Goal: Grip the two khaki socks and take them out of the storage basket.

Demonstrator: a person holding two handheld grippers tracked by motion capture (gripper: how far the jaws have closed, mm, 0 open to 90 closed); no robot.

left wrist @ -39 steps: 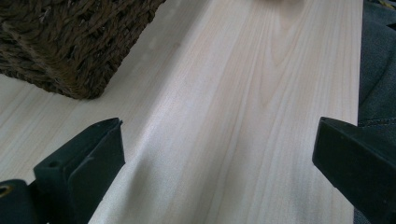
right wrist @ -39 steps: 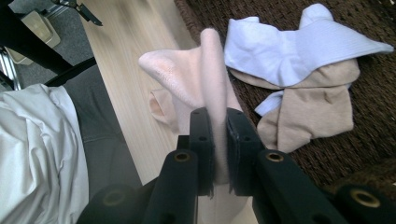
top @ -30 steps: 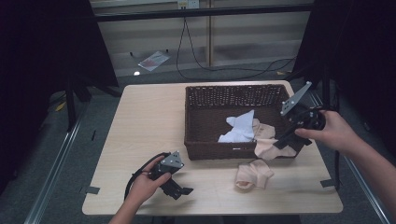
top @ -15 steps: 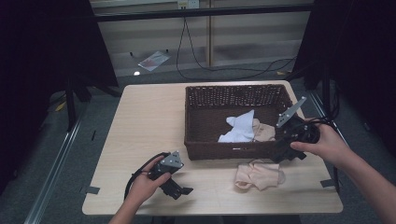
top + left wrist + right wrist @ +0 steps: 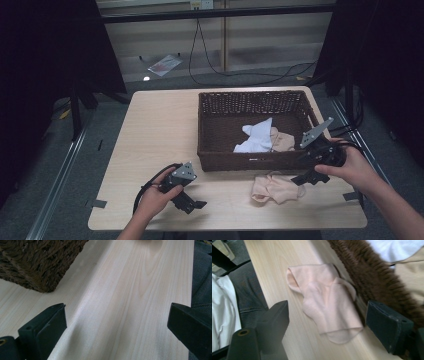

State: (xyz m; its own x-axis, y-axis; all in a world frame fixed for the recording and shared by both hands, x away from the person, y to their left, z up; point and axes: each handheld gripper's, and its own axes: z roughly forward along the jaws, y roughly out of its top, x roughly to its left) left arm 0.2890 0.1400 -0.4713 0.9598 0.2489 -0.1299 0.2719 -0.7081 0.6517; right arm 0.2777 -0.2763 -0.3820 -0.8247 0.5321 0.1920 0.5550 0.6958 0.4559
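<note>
Sock [image 5: 272, 187], peach-coloured and crumpled, lies flat on my worktop [image 5: 160, 130], just in front of the wicker basket's [image 5: 220, 102] front wall and near the worktop's front right part. In the right gripper view the sock [image 5: 328, 305] sits between my right tool's jaws, which are spread wide with nothing held; the basket's brown weave [image 5: 372, 277] runs just beside it. From above, my right tool [image 5: 306, 177] hovers at the sock's right edge, close to the basket's front right corner. Inside the basket I see a white cloth [image 5: 256, 137] with a beige piece [image 5: 282, 142] touching it on its right. My left tool [image 5: 195, 205] rests low at the front left of the worktop, well apart from the sock; its jaws are also wide apart and empty, facing bare wood with the basket corner [image 5: 37, 265] off to one side.
</note>
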